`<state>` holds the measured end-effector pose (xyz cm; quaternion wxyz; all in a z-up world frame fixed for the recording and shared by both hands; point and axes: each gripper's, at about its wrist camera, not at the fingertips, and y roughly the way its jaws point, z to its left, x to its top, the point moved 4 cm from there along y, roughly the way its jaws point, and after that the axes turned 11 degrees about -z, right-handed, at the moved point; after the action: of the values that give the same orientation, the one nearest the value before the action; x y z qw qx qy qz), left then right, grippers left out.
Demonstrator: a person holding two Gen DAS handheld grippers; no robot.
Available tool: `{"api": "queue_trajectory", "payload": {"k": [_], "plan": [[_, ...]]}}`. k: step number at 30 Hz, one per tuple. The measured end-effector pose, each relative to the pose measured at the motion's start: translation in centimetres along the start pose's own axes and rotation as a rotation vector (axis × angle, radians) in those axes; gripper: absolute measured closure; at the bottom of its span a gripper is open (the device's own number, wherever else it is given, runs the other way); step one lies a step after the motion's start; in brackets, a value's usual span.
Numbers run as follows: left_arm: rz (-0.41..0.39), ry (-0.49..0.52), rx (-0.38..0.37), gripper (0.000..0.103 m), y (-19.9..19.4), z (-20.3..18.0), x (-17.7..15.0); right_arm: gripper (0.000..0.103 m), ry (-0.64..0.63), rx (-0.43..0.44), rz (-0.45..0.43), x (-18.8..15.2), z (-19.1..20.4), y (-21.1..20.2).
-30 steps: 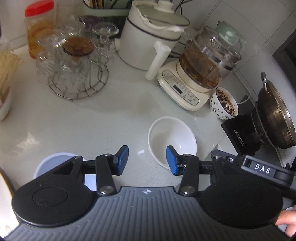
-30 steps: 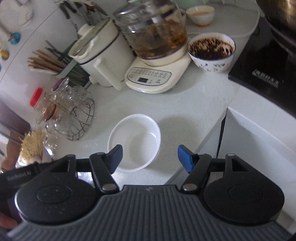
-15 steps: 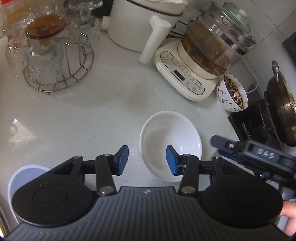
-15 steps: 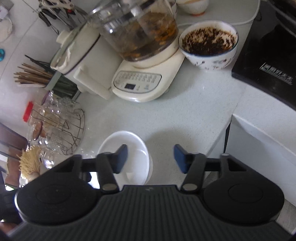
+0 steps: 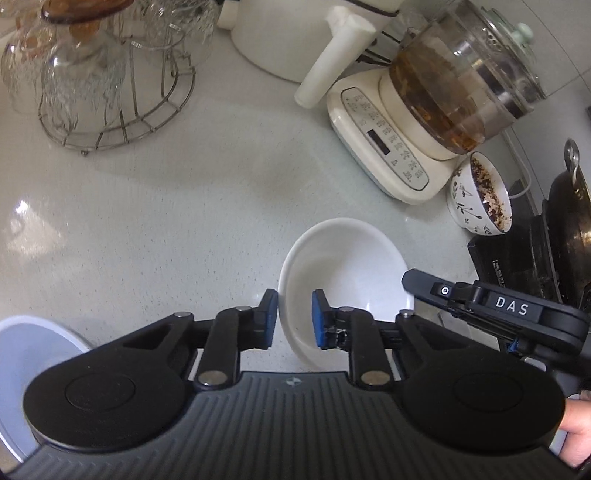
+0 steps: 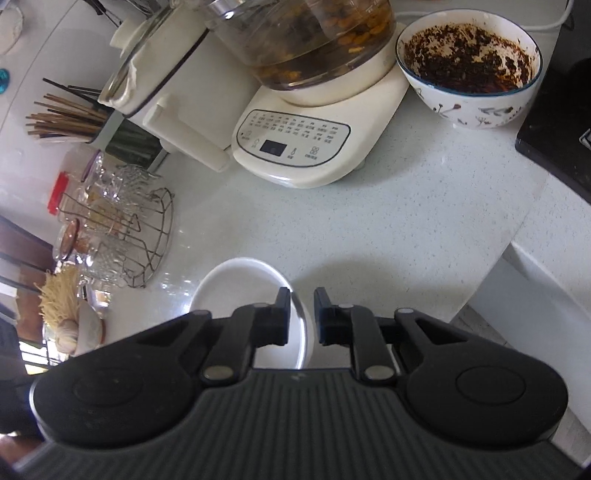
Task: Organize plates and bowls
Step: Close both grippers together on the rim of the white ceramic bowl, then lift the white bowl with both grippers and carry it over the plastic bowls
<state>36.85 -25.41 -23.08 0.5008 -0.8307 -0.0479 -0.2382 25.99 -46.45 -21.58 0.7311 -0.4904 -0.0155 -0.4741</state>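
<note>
A white bowl (image 5: 347,266) sits on the pale counter (image 5: 155,229). My left gripper (image 5: 294,318) straddles the bowl's left rim. Its blue pads are closing, one outside the wall and one inside, and I see no firm press. In the right wrist view my right gripper (image 6: 301,314) has the bowl (image 6: 236,284) by its right rim. Its jaws are closing and nearly together, and both pads sit against the rim. The right gripper's finger (image 5: 424,286) shows in the left wrist view at that rim. A pale blue dish (image 5: 26,354) lies at the lower left, partly hidden.
A patterned bowl (image 6: 469,70) with dark residue stands beside a glass kettle on its cream base (image 6: 295,147). There are also a white pot (image 5: 280,33), a wire rack of glasses (image 5: 103,81) and chopsticks (image 6: 62,118). A black cooker with a wok (image 5: 569,229) stands at the right. The counter edge (image 6: 517,236) drops off at the right.
Both grippers came down onto the white bowl, and their jaws narrowed from wide apart to close around its opposite rims. The right gripper now reaches the bowl's right rim in the left wrist view.
</note>
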Motion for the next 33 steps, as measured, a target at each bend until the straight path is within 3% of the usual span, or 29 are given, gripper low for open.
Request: {"api": "queue_trajectory", "payload": {"k": [7,17,19,33], "plan": [[-0.006,-0.013,-0.001,0.096,0.5,-0.2,-0.1,0.087,-0.012,0.02,0.038,0.0,-0.2,0.7],[-0.034,-0.023,0.01,0.097,-0.2,-0.2,-0.7,0.088,-0.046,0.045,0.047,-0.3,-0.3,0.8],[-0.043,-0.032,-0.001,0.097,-0.6,-0.1,-0.7,0.093,-0.041,0.052,0.034,-0.1,-0.3,0.4],[-0.123,-0.033,-0.024,0.097,-5.5,-1.1,-0.1,0.093,-0.117,0.072,-0.025,0.8,2.4,-3.4]]}}
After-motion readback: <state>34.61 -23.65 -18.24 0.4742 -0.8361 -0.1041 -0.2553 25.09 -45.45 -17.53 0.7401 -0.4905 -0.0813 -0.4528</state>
